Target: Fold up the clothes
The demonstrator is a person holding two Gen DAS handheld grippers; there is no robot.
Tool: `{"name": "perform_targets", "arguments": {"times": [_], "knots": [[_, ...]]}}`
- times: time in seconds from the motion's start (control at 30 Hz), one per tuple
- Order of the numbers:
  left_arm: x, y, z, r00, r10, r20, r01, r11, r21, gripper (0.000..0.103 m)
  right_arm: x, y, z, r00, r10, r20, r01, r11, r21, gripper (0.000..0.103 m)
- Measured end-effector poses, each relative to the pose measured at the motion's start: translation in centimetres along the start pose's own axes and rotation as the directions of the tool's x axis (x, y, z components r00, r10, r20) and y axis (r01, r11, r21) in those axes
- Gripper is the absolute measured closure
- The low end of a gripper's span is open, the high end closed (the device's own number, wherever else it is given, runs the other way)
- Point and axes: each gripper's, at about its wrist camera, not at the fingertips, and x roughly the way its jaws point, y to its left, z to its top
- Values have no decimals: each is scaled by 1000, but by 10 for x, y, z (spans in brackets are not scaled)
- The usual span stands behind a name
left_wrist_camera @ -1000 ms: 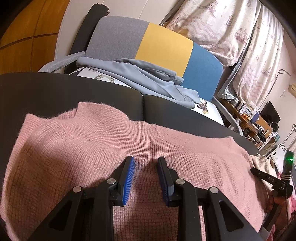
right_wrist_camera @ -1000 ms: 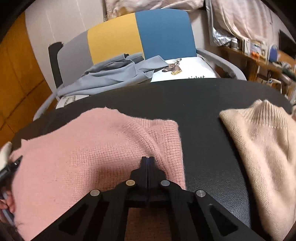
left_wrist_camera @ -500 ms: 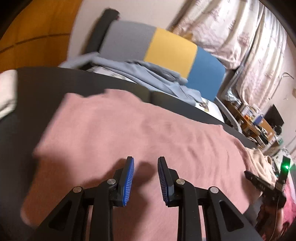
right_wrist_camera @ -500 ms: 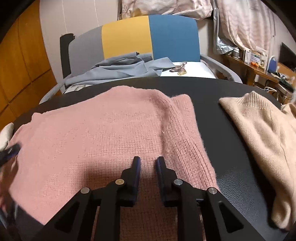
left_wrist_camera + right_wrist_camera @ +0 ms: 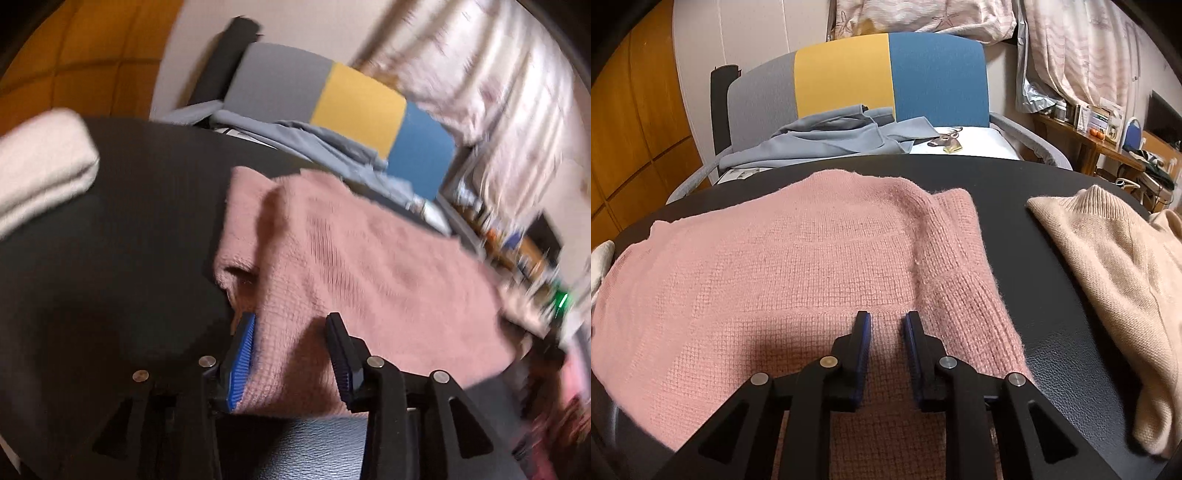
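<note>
Pink sweater (image 5: 798, 280): lies spread on the black table (image 5: 1027, 184), taking up its left and middle part. Its far edge falls short of the table's far rim. Its right side is a ribbed band running toward the near edge. In the left wrist view its left end is folded over into a double layer.

Beige sweater (image 5: 1115, 258): lies at the table's right edge, collar toward the far rim, apart from the pink one with a bare black strip between them.

White cloth (image 5: 40, 166): a folded piece at the table's far left corner, apart from the pink sweater.

Open room: bare table left of the pink sweater and along the far rim.

Chair (image 5: 886, 77): stands behind the far rim, with a back in grey, yellow and blue; a grey garment (image 5: 831, 140) is heaped on its seat.

Left gripper (image 5: 291, 328): points down over the sweater's folded left end; its jaws have just been opening and stand wide, with knit between the pads. The view is blurred.

Right gripper (image 5: 886, 317): points down at the sweater's near right part, beside the ribbed band, jaws narrowly parted, nothing pinched.
</note>
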Motion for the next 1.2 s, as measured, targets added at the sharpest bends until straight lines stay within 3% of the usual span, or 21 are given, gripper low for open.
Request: {"name": "perform_targets", "arguments": {"times": [0.13, 0.17, 0.27, 0.4, 0.5, 0.57, 0.63, 0.73, 0.83, 0.9, 0.93, 1.03, 1.1, 1.2], "knots": [[-6, -11, 0, 993, 117, -5, -117, 992, 38, 97, 0, 0, 0, 1000, 1, 0, -1, 1000, 2, 83], [-15, -11, 2, 993, 121, 11, -121, 993, 14, 97, -1, 0, -1, 1000, -4, 1, 4, 1000, -1, 83], [-32, -12, 8, 986, 166, 32, -166, 986, 17, 98, -1, 3, 0, 1000, -20, 0, 20, 1000, -13, 83], [-16, 0, -8, 957, 286, -57, -284, 958, 33, 97, 0, 6, 0, 999, -42, -1, 42, 999, -33, 83], [-18, -6, -12, 947, 321, -16, -320, 946, 55, 92, 0, 4, 0, 999, -34, 0, 34, 999, -29, 83], [-23, -11, -12, 932, 363, -17, -361, 929, 80, 80, 1, 1, 0, 1000, -23, -2, 23, 1000, -19, 83], [-34, -13, -2, 934, 357, -5, -357, 933, 34, 80, 1, -1, 0, 1000, -16, -2, 16, 1000, -14, 83], [-50, -18, 17, 932, 353, 75, -349, 935, -64, 81, 2, -1, 0, 1000, -19, -2, 19, 1000, -19, 82], [-35, -36, 32, 956, 283, 81, -282, 959, -20, 81, 0, -6, 4, 1000, 13, -9, -13, 1000, -3, 82], [-11, -57, 32, 960, 277, 49, -281, 955, 94, 81, -15, -22, 5, 999, 37, 20, -39, 996, 75, 81], [1, -67, 28, 959, 281, 38, -284, 948, 143, 81, -23, -29, 5, 998, 48, 35, -52, 992, 114, 79], [32, -89, 11, 951, 308, -15, -295, 923, 248, 80, -43, -50, -2, 998, 39, 43, -45, 984, 171, 58], [33, -98, 0, 939, 340, 58, -342, 894, 290, 80, -48, -61, -10, 999, 26, 19, -29, 986, 165, 55], [34, -105, -4, 929, 364, 63, -363, 872, 329, 79, -50, -73, -21, 1000, 27, 8, -28, 986, 165, 55]]}}
